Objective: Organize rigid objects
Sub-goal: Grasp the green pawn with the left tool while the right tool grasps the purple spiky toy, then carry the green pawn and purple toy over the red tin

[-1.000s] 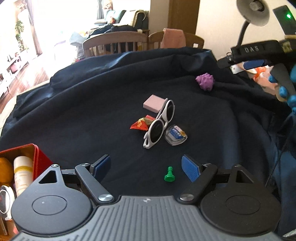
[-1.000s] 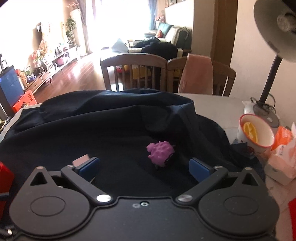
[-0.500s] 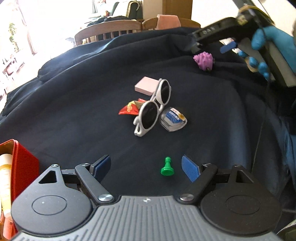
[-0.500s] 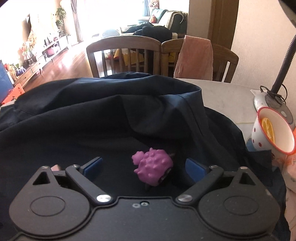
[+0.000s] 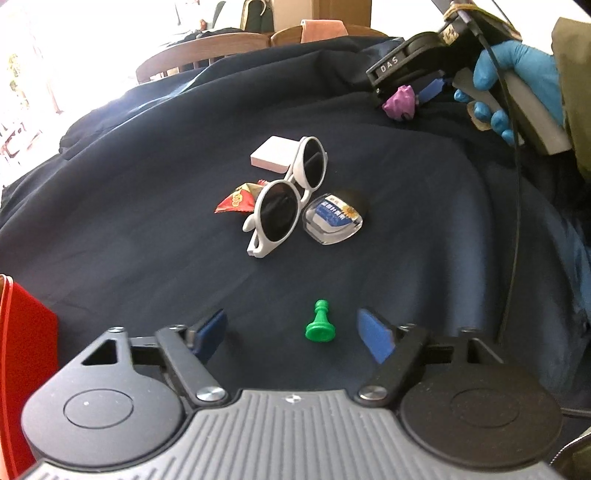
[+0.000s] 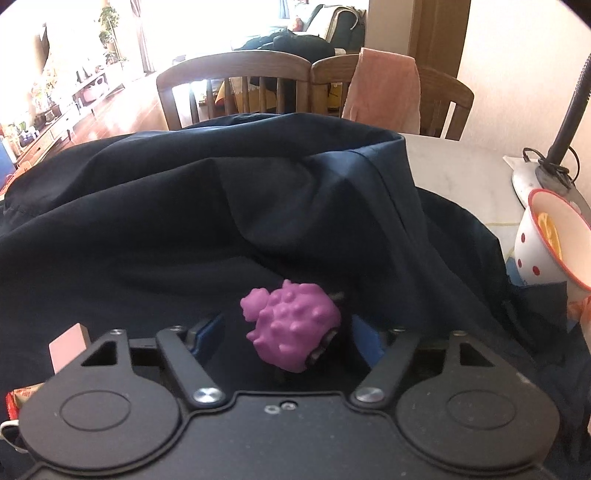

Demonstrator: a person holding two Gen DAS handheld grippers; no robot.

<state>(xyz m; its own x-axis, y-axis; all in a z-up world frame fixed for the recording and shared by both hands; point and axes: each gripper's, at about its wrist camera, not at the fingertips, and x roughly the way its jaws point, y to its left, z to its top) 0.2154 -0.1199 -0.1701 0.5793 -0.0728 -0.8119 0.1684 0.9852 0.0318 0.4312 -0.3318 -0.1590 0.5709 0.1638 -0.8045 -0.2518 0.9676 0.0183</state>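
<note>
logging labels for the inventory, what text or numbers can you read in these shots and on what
"DAS": white letters on the black body of the right gripper, seen from the left wrist view.
Clear plastic case with a blue and white label: it carries print, too small and blurred to read.
Red and yellow crinkled snack wrapper: a printed mark, not legible.
Nothing else readable in either view.

Strong daylight floods in from the windows [image 6: 221, 33] at the far end of the room and blows them out to white in both my views. The dark cloth [image 5: 147, 221] reads evenly lit, with soft shadows under the sunglasses [image 5: 288, 199]. Fisheye bending curves the chairs [image 6: 236, 88], and the corners go black. The near field looks sharp.
</note>
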